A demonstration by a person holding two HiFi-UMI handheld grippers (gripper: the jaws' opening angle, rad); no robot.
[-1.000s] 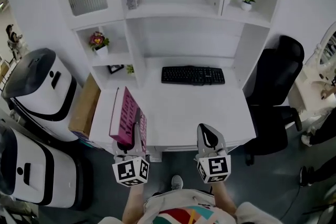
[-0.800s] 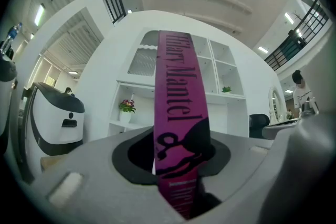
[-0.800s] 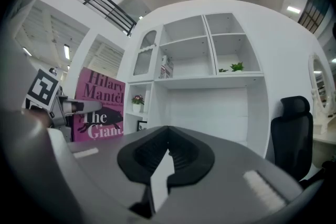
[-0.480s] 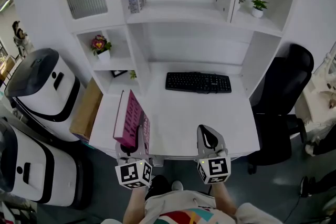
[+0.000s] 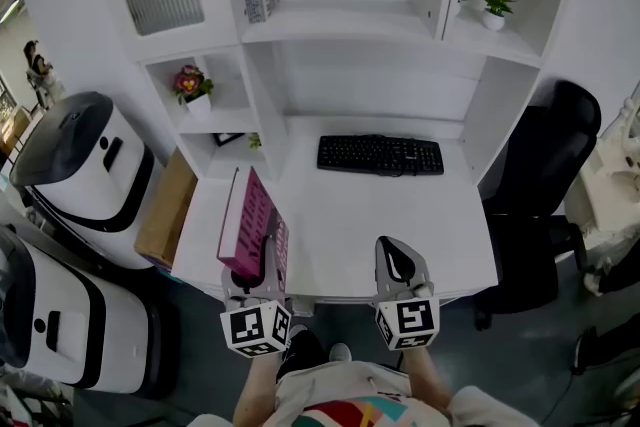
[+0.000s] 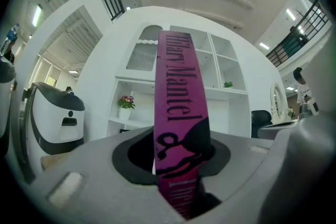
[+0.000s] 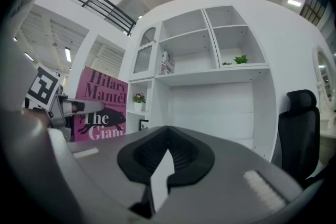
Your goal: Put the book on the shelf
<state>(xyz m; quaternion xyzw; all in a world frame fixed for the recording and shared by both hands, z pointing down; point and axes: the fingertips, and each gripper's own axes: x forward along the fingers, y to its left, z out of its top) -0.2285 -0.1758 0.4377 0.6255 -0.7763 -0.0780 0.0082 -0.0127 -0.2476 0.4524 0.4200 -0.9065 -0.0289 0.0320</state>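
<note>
The left claw (image 5: pixel 264 255) was clamped on the pink book (image 5: pixel 248 220), upright just ahead of it above the surface (image 5: pixel 380 215). The right claw (image 5: pixel 398 260) alongside was closed, empty. The shelf (image 5: pixel 340 20) stood well ahead.

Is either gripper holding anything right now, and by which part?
The left gripper holds the pink Hilary Mantel book, fingers pressed on both covers at the spine edge, toward its lower end. The right gripper holds nothing.

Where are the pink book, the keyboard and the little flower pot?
pink book (image 5: pixel 253 215): head view, on its pink printed face.
keyboard (image 5: pixel 380 155): head view, middle of the keys.
flower pot (image 5: pixel 197 99): head view, on the white pot under the blooms.
</note>
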